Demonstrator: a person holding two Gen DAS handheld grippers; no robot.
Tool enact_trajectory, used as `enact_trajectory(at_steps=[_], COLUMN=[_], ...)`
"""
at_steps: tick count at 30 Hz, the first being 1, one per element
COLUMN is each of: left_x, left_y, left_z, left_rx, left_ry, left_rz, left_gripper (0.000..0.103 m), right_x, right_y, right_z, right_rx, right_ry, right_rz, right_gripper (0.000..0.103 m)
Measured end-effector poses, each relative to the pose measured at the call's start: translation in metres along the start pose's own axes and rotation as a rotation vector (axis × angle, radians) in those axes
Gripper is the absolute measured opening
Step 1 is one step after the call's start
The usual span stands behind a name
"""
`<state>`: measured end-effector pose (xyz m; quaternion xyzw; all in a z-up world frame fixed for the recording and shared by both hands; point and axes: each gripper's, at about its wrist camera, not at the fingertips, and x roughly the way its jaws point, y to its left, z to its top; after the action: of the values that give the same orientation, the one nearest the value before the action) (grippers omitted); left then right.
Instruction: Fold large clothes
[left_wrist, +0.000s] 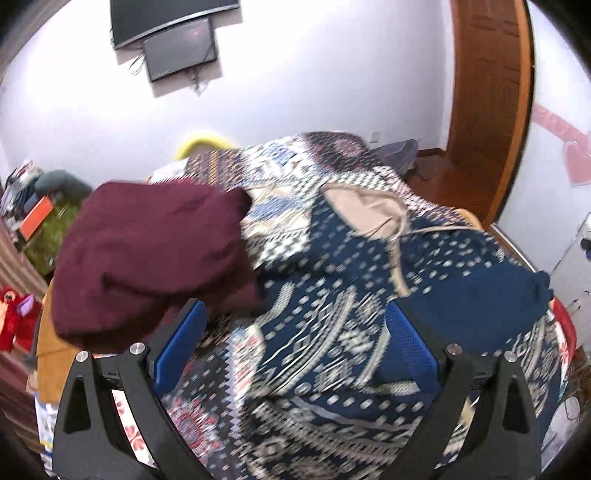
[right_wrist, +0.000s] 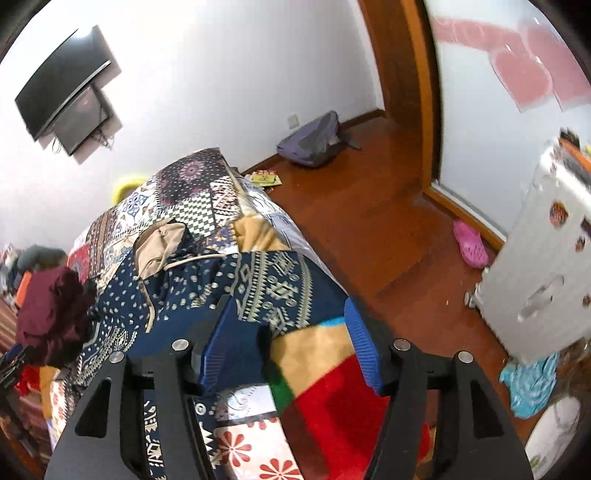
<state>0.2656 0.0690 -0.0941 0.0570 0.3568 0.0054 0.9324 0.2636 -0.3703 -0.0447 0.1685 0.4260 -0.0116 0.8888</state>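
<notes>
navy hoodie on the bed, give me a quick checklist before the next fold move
1. Left claw empty: ok, jaws open, nothing between them.
2. Right claw clear of cloth: not ok, a bit of navy cloth lies against its left finger.
3. Navy hoodie flat: not ok, rumpled.
4. Maroon garment off the hoodie: cannot tell, their edges meet.
5. Drawstring tucked in: not ok, lies loose on top.
</notes>
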Motion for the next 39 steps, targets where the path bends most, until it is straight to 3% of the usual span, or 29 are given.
enact_trajectory(at_steps=[7, 15, 24, 29, 32, 34, 36, 38, 39], left_x=[0.03, 0.065, 0.092, 0.1, 0.102, 0.101, 0.098, 0.092, 0.087], left_y=[-0.048, -0.071, -0.08, -0.081, -0.08, -0.079, -0.076, -0.074, -0.072], left_z=[0.011, 0.008, 0.01, 0.011, 0.009, 0.007, 0.005, 0.004, 0.004], left_rx=[0.008, -0.019, -0.015, -0.024, -0.027, -0.029, -0.028, -0.026, -0.024], left_ry=[0.041, 0.123, 0.165, 0.174, 0.18, 0.186, 0.184, 0.177, 0.171], left_rz=[-0.078, -0.12, -0.13, -0.133, -0.132, -0.131, -0.125, -0.128, -0.124], left_gripper=[0.098, 0.098, 0.098, 0.098, 0.098, 0.098, 0.098, 0.098, 0.098], right_x=[0.052, 0.109, 0.142, 0.156, 0.164, 0.168, 0.163, 0.154, 0.147], right_y=[-0.037, -0.044, -0.056, -0.048, -0.043, -0.042, -0.044, -0.044, -0.042], right_z=[-0.014, -0.019, -0.008, 0.001, 0.006, 0.009, 0.011, 0.014, 0.015], right_rx=[0.189, 0.306, 0.405, 0.348, 0.312, 0.296, 0.307, 0.298, 0.282], right_ry=[0.158, 0.291, 0.297, 0.281, 0.269, 0.268, 0.252, 0.22, 0.198], right_rz=[0.066, 0.183, 0.216, 0.15, 0.092, 0.065, 0.066, 0.064, 0.057], right_gripper=[0.057, 0.057, 0.06, 0.059, 0.054, 0.045, 0.023, 0.011, 0.01])
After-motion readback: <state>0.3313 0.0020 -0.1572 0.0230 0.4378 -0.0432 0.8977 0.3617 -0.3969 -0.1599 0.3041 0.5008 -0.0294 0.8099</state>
